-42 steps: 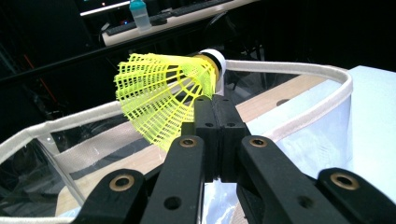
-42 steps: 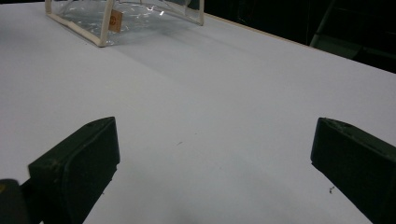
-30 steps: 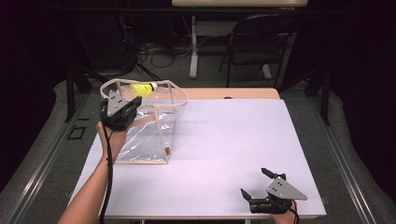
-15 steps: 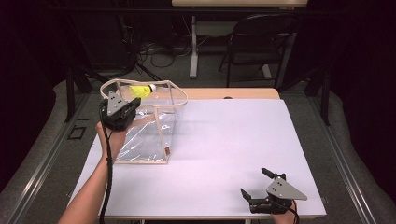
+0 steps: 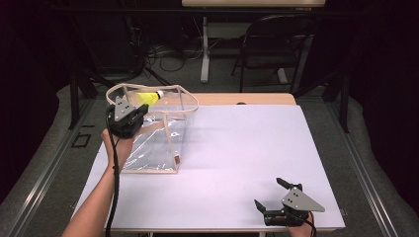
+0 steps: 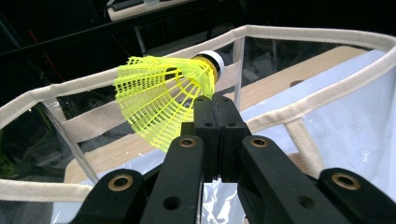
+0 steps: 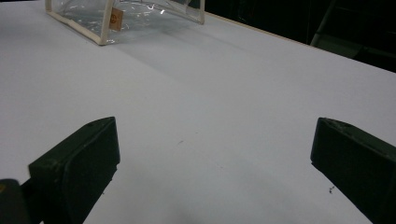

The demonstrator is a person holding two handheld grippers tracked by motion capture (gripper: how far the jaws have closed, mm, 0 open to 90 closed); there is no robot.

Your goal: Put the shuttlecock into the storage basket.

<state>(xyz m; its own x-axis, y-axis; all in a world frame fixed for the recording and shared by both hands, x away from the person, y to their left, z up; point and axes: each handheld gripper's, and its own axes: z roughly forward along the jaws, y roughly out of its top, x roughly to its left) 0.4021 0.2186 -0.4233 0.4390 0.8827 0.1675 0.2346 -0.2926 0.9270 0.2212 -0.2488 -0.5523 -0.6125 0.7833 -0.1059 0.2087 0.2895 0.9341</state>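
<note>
A yellow plastic shuttlecock [image 5: 148, 98] with a white cork tip hangs over the open mouth of a clear plastic bag [image 5: 158, 145] with cream fabric trim. My left gripper [image 5: 140, 109] is shut, its jaw tips pinching the edge of the shuttlecock's skirt [image 6: 163, 100]. In the left gripper view the closed left gripper [image 6: 215, 105] sits inside the bag's rim [image 6: 299, 35]. My right gripper [image 5: 268, 191] rests near the table's front right edge, jaws wide apart, nothing between them. The right gripper [image 7: 215, 154] faces bare table, with the bag's lower corner [image 7: 109, 25] far off.
The white table sheet [image 5: 247, 148] spreads between the bag and the right gripper. A wooden strip [image 5: 247, 98] runs along the far edge. Beyond it are a dark chair [image 5: 269, 44], a table leg and floor cables.
</note>
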